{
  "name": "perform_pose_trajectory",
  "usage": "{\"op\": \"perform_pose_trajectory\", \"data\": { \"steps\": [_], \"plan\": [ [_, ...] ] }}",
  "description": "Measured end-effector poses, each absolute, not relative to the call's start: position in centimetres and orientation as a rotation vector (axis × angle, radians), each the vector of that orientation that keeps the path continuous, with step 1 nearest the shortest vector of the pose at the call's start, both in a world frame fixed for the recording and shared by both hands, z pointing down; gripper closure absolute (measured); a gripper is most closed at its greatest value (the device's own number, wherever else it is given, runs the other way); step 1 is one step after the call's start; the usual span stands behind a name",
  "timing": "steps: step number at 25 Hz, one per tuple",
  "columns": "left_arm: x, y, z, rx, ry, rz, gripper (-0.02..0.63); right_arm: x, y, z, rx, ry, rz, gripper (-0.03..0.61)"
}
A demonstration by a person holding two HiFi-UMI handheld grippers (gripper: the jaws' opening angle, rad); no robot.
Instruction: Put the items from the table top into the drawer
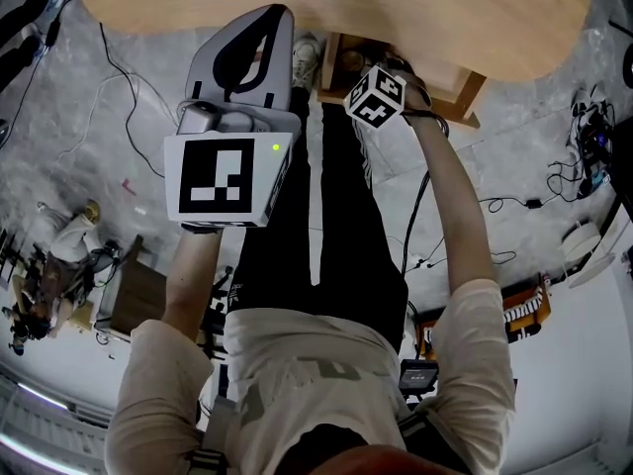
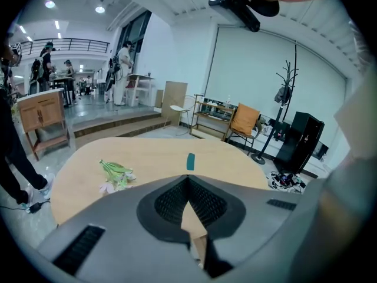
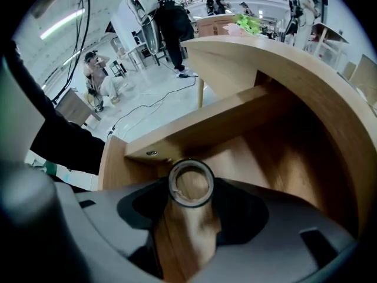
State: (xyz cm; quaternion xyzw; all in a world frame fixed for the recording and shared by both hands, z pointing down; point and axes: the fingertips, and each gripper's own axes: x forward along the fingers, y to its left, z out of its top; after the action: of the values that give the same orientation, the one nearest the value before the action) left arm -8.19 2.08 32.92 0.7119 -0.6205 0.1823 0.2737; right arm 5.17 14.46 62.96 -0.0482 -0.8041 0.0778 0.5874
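We look down past our own legs at the pale wooden table (image 1: 346, 8), whose rounded top fills the upper edge of the head view and spreads wide in the left gripper view. Under its near edge the drawer (image 1: 465, 92) stands pulled out, a wooden box whose bare inside the right gripper view looks straight into. The left gripper (image 1: 259, 38) hangs in front of the table edge, to the left of the drawer, with its big marker cube (image 1: 229, 178) facing up at us. Its fingers are clenched tip to tip with nothing between them, only the table top showing through the narrow gap below the tips. The right gripper (image 3: 191, 187) points steeply down into the drawer, and only its small marker cube (image 1: 376, 98) shows from above. Its fingers (image 3: 247, 217) grasp the tape roll (image 3: 172, 184), a brownish ring with a pale rim. It is held edge-on between the tips, over the drawer's wooden floor and just inside its front wall. On the table top lies a bunch of green and white flowers (image 2: 116, 173) towards the left. A small teal item (image 2: 190, 161) stands well apart from them near the middle.
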Motion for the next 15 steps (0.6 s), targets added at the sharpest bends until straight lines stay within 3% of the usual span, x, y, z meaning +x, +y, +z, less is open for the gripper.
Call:
{"op": "perform_pose_trajectory", "data": {
  "steps": [10,15],
  "plan": [
    [-8.1,2.1,32.7,1.939,-1.66,0.494,0.606,5.0,14.3,62.4,-0.095,-1.863,0.24,0.326],
    [-8.3,1.5,30.9,1.977,-1.683,0.468,0.606,2.8,11.5,57.3,0.068,-2.013,0.31,0.329]
  ]
}}
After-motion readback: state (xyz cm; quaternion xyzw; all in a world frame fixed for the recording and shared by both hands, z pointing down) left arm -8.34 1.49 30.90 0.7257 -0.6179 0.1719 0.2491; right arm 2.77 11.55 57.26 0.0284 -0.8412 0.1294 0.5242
